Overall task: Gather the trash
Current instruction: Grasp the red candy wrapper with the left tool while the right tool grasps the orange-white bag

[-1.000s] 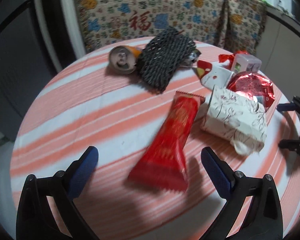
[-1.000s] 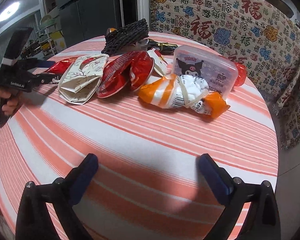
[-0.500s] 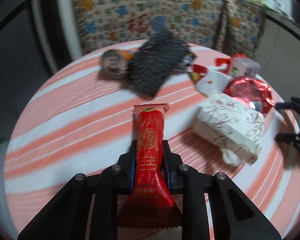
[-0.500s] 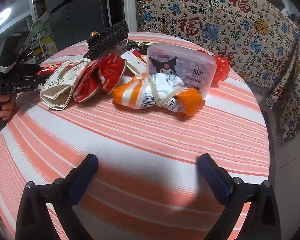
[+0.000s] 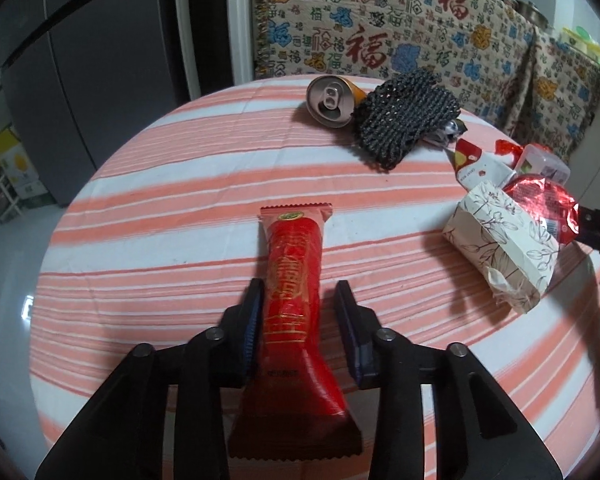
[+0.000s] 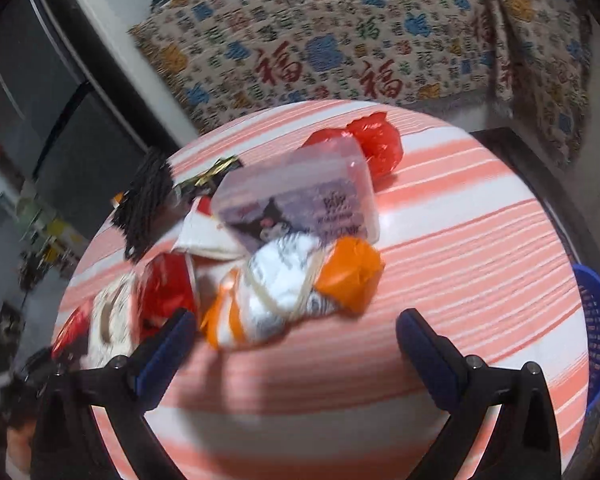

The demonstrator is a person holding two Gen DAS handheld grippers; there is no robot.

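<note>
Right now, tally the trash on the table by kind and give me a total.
Wrappers, bags, packets: 6 (long red wrapper, red foil wrapper, gold-black wrapper, orange-white bag, red bag, white-red packet)
Boxes: 2 (floral paper box, clear plastic box)
Cans: 1
Foam nets: 1
Total: 10

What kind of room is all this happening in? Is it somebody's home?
Most likely a home kitchen or dining corner. A round table under a striped cloth carries snack wrappers and an empty drink can, a tall grey fridge stands behind it, and a printed fabric throw covers furniture beside it.
</note>
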